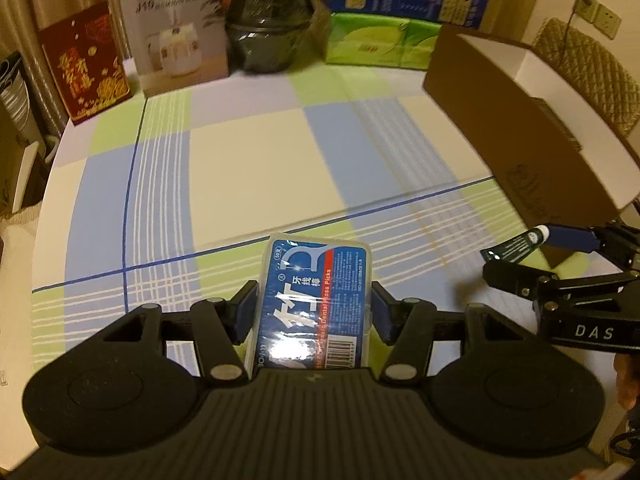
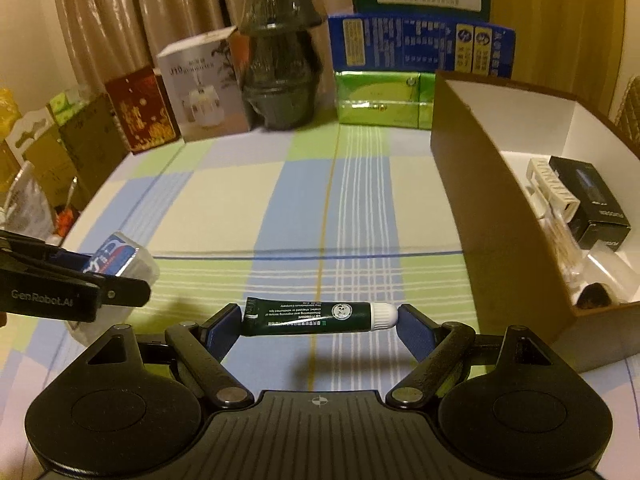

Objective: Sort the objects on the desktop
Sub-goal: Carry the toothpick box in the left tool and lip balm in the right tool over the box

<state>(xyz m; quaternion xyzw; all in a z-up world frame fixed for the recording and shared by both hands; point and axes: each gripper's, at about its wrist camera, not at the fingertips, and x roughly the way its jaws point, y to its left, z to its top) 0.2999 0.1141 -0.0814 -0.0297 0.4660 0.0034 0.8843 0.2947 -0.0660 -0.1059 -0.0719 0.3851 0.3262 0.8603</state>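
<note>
Checked in pale blue, green and cream, the tablecloth (image 1: 248,168) spreads under both tools, which hang above it. Nearest, the left gripper (image 1: 314,304) is clamped on a dental floss pick box (image 1: 316,300), blue-labelled in clear plastic, its blue pads pressing the two long sides while the box stands out forward between them, clear of the cloth. Beside it, the right gripper (image 2: 318,322) has its jaws set wide, pinching a dark green lip balm tube (image 2: 312,317) end to end, the crimped tail against the left pad and the white cap against the right, so the tube lies crosswise in the air and throws a shadow on the cloth below. Just to the right stands an open brown cardboard box (image 2: 472,184), white inside, holding a black carton (image 2: 596,200), a white item and some clear pieces I cannot make out. Farther back, along the table's edge before the curtains, stand a red box (image 2: 144,110), a white product box (image 2: 204,88), a dark jar (image 2: 280,68), green packs (image 2: 384,100) and a blue carton (image 2: 420,46).
</note>
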